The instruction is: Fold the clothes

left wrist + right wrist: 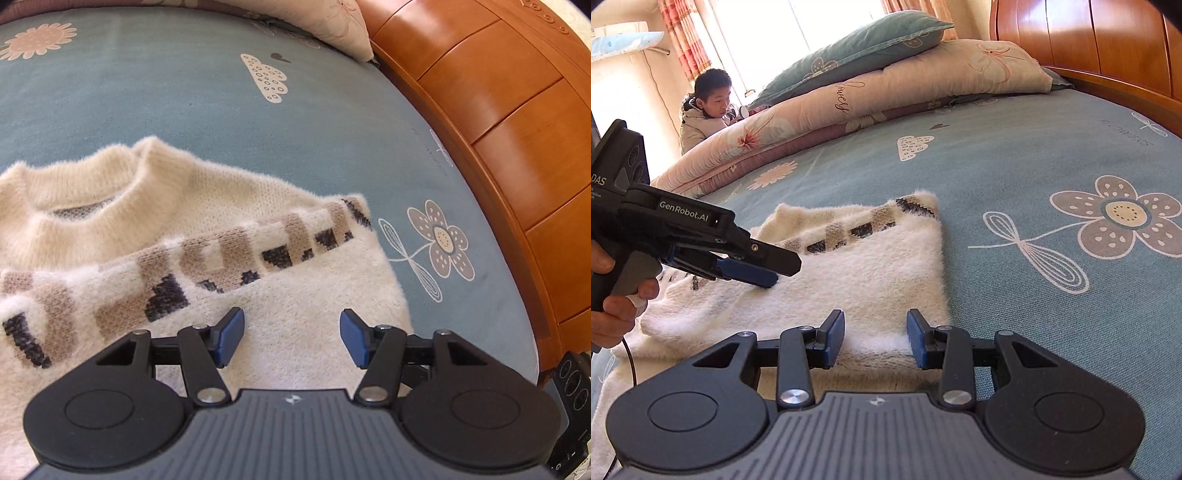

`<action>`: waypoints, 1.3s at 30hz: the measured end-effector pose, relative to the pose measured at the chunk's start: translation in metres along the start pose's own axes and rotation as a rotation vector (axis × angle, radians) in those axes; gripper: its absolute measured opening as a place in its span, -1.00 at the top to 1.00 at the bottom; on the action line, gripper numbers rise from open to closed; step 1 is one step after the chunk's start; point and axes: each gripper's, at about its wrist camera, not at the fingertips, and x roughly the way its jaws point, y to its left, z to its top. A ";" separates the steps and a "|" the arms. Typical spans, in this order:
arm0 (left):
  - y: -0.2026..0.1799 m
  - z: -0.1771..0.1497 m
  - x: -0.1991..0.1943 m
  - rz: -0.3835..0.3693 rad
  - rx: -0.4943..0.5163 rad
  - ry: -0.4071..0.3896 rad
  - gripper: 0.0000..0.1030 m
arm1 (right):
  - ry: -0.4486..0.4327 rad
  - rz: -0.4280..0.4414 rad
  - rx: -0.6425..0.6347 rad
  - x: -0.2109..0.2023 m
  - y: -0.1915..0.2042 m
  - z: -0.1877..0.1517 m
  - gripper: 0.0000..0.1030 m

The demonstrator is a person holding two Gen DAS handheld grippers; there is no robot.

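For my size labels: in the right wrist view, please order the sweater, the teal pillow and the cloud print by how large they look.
1. sweater, though nearest the camera
2. teal pillow
3. cloud print

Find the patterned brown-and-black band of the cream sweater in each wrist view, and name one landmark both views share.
Left wrist: patterned band crosses left-centre, above the open left gripper.
Right wrist: patterned band lies centre, at the sweater's far edge.
Shared landmark: the large flower print on the blue sheet.

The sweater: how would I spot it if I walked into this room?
Look at the bed with the blue-green flowered sheet. The sweater lies on it, partly folded, below the stacked pillows. It is the only fuzzy cream knit there, with tan and dark blocks across it.
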 end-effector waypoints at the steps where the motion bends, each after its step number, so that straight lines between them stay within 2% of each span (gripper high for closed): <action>1: 0.004 -0.001 -0.005 0.010 -0.008 -0.006 -0.16 | 0.000 0.003 0.004 0.000 -0.001 0.000 0.19; 11: 0.042 -0.014 -0.051 0.114 -0.083 -0.066 -0.16 | 0.000 0.005 0.012 -0.002 -0.002 0.000 0.19; 16: 0.039 -0.003 -0.038 0.091 -0.089 -0.095 -0.23 | 0.001 0.000 0.008 -0.001 0.000 0.000 0.15; 18: 0.047 -0.004 -0.033 0.125 -0.097 -0.093 -0.22 | 0.001 0.000 0.003 -0.001 0.000 0.000 0.14; 21: 0.068 -0.012 -0.049 0.105 -0.147 -0.131 -0.22 | 0.000 0.010 0.009 -0.001 -0.002 0.000 0.14; 23: 0.079 -0.017 -0.064 0.138 -0.175 -0.153 -0.22 | 0.000 0.016 0.016 -0.002 -0.003 0.000 0.14; 25: 0.086 -0.021 -0.074 0.181 -0.207 -0.130 -0.20 | 0.000 0.015 0.021 -0.002 -0.003 0.000 0.14; 28: 0.074 -0.026 -0.081 0.167 -0.174 -0.122 -0.20 | 0.001 0.010 0.016 -0.001 -0.001 0.000 0.14; 32: 0.050 -0.028 -0.077 0.065 -0.130 -0.135 -0.32 | 0.002 0.004 0.009 -0.001 0.001 0.000 0.04; 36: 0.051 -0.038 -0.062 0.126 -0.125 -0.096 -0.32 | 0.003 -0.003 0.002 0.000 0.003 0.000 0.03; 39: 0.064 -0.054 -0.068 0.132 -0.161 -0.100 -0.34 | 0.004 0.006 0.009 -0.001 0.001 0.000 0.03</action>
